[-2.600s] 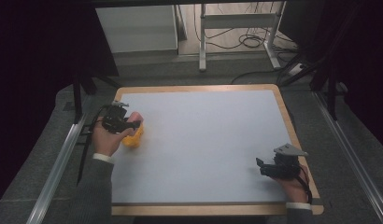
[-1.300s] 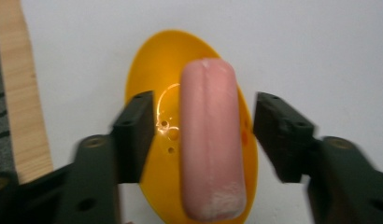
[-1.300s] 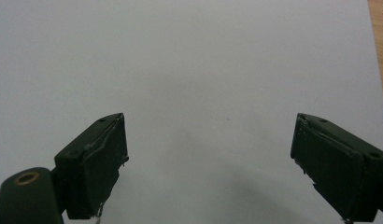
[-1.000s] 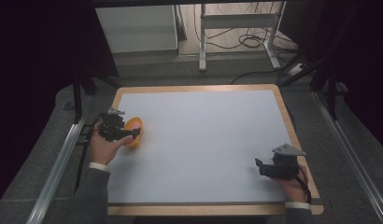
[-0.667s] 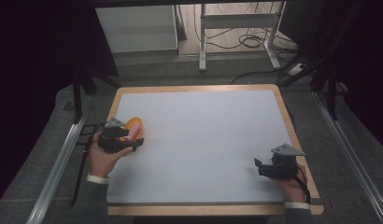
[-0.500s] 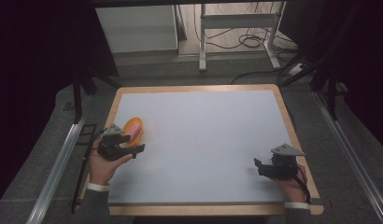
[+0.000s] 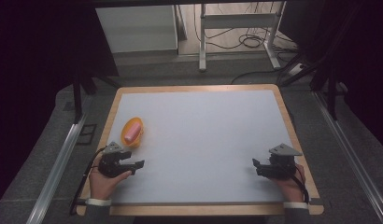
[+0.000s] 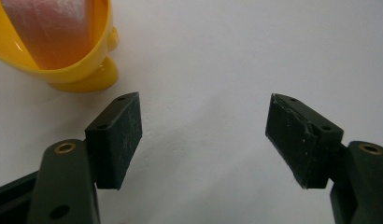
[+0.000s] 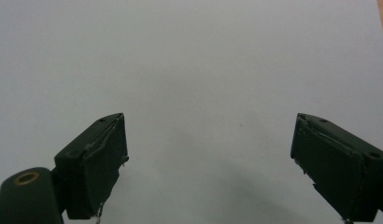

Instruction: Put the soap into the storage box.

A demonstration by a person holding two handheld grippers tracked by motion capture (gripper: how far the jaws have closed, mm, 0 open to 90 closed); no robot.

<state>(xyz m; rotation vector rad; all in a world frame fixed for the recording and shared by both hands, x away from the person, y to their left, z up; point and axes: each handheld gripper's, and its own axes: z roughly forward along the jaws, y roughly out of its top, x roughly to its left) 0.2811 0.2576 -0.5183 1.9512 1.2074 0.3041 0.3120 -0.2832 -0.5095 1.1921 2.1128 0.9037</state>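
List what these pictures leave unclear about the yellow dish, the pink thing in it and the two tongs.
- Yellow dish, left gripper view: cut off by the top and left edges.
- Pink thing, high view: too small to identify; left gripper view shows only a blurred part.
- Left tongs, high view: too small and dark to judge the gap.
- Right tongs, high view: likewise.

A small yellow-orange oval bowl sits on the white tabletop, left-centre of the high view, w/ a pale pink cylinder-like piece lying lengthwise inside it. In the left gripper view the bowl fills the upper left corner, glossy, w/ a rounded nub at its rim, apart from anything else.
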